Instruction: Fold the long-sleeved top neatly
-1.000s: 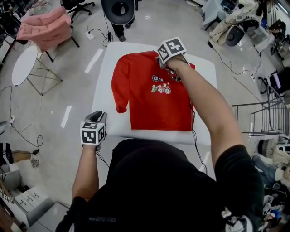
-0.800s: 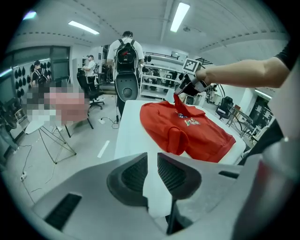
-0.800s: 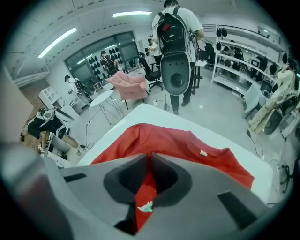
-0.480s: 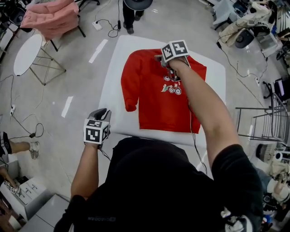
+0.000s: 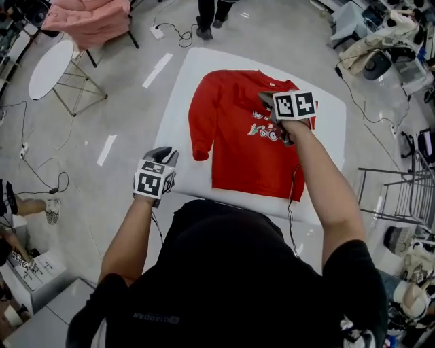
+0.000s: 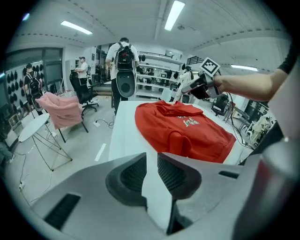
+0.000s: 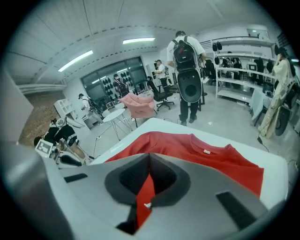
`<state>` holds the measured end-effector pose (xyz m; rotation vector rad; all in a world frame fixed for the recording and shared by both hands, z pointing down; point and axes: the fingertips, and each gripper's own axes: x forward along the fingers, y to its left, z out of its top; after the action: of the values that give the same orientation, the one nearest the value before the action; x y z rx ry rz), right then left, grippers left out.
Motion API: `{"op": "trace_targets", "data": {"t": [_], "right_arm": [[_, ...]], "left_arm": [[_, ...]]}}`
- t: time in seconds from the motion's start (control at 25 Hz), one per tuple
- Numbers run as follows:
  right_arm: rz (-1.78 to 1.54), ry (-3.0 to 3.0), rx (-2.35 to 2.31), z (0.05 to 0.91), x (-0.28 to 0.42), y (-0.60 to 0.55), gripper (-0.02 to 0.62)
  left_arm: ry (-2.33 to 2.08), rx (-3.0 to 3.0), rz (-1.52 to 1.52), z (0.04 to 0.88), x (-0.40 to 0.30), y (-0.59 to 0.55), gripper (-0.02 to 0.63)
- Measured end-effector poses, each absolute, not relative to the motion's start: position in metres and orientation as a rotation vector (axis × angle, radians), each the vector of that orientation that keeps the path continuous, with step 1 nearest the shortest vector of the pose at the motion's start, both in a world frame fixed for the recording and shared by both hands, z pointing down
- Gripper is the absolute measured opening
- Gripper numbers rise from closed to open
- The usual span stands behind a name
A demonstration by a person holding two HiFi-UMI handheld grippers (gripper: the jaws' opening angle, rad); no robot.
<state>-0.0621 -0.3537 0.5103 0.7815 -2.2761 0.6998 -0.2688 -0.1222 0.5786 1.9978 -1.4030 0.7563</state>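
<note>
A red long-sleeved top [image 5: 231, 146] with a small chest print lies face up on the white table [image 5: 178, 102]. Its left sleeve hangs straight down along its side. My right gripper [image 5: 266, 100] is over the upper chest, near the print and below the collar. Its jaws have just closed and its tips meet in the right gripper view [image 7: 149, 158]. Red cloth shows in the gap behind them, but I cannot tell if any is pinched. My left gripper [image 5: 163, 155] hovers at the table's near left edge, off the top, open with only white tabletop [image 6: 123, 126] between its pads.
A person with a backpack [image 6: 124, 61] stands beyond the table's far end. A chair draped in pink cloth [image 5: 92, 17] and a round white side table [image 5: 46, 68] stand at the left. A wire rack [image 5: 401, 197] and cluttered gear stand at the right. Cables lie on the floor.
My right gripper has shifted right and toward me across the top's chest. My left gripper stays by the table's near left edge.
</note>
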Motion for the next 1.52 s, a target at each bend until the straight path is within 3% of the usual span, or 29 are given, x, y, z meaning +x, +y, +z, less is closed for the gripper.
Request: {"op": "trace_targets", "data": {"t": [0.32,0.56,0.6,0.68,0.88,0.96,1.12,1.2,1.32,1.52], "right_arm": [[0.693,-2.311,0.755,0.527,-0.011,-0.247,0.005],[0.779,-2.342,0.746,0.534,0.011,-0.188,0.005],[0.764,-2.341,0.738,0.534,0.014,-0.181,0.005],[0.711,-2.335,0.723,0.535,0.020,-0.172,0.005],[0.655,-2.325,0.714,0.545,0.027,-0.165,0.005],[0.657,-2.325,0.701,0.549,0.029,-0.166,0.005],[0.678,-2.320,0.695,0.554,0.026,-0.168,0.005],[0.675,-2.317,0.684,0.555,0.020,-0.168,0.005],[0.656,-2.321,0.677,0.550,0.014,-0.172,0.005],[0.646,-2.329,0.678,0.545,0.006,-0.174,0.005]], "left_arm": [[-1.328,1.947,0.768,0.602,-0.234,-0.114,0.125],[-1.420,1.853,0.767,0.637,-0.226,-0.126,0.127],[-1.463,1.835,0.769,0.639,-0.231,-0.127,0.122],[-1.565,1.793,0.806,0.638,-0.249,-0.126,0.021],[-1.723,1.632,0.869,0.635,-0.316,-0.107,0.015],[-1.686,1.524,0.747,0.644,-0.332,-0.095,0.015],[-1.537,1.299,0.191,0.658,-0.340,-0.085,0.016],[-1.525,1.298,0.107,0.657,-0.345,-0.083,0.017],[-1.568,1.409,0.205,0.648,-0.346,-0.085,0.027],[-1.578,1.584,0.395,0.626,-0.330,-0.079,0.097]]}}
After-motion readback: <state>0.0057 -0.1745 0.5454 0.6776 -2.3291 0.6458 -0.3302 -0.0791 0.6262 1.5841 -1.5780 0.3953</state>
